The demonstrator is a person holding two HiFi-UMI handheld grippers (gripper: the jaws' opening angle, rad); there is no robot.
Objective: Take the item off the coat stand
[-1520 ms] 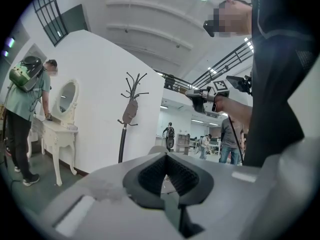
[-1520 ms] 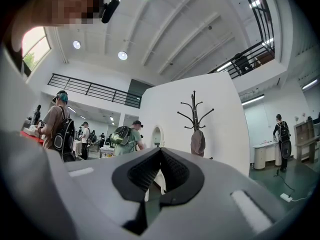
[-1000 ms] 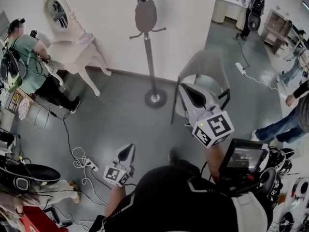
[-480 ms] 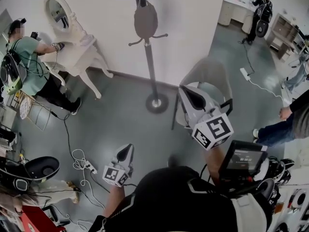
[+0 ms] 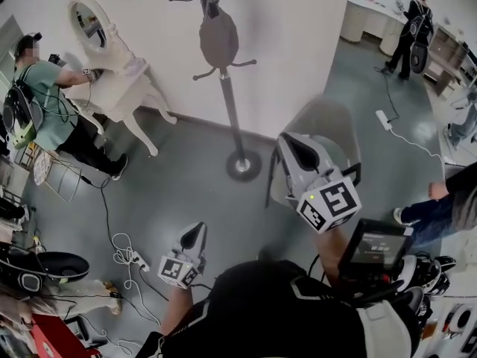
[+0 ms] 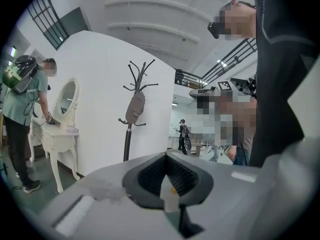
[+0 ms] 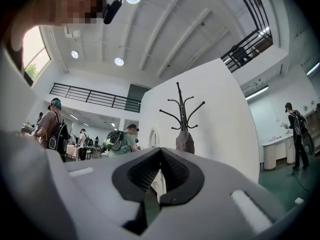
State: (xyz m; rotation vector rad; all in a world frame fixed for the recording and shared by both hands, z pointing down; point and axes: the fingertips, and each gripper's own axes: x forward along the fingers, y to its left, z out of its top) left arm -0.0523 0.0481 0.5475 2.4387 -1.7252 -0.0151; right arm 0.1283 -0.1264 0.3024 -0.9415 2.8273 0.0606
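Note:
A dark coat stand (image 5: 226, 99) rises from a round base (image 5: 244, 165) on the grey floor by the white wall. A grey-brown bag-like item (image 5: 218, 39) hangs on it below the top hooks. Both grippers are well short of the stand and point toward it. My left gripper (image 5: 192, 235) is low at the centre left, shut, with nothing in it. My right gripper (image 5: 293, 149) is higher and to the right, shut and empty as well. The left gripper view shows the stand (image 6: 129, 139) and the item (image 6: 135, 107) beyond the gripper (image 6: 166, 155). In the right gripper view the item (image 7: 185, 142) hangs past the gripper (image 7: 161, 150).
A white dressing table with an oval mirror (image 5: 112, 80) stands left of the stand, and a person in a green shirt (image 5: 45, 95) is at it. A grey chair (image 5: 320, 121) sits under my right gripper. Cables (image 5: 123, 252) lie on the floor at left. Other people stand at right.
The coat stand has come a little nearer in the head view and more of its top hooks show. Both grippers have kept their places in the picture and stay shut.

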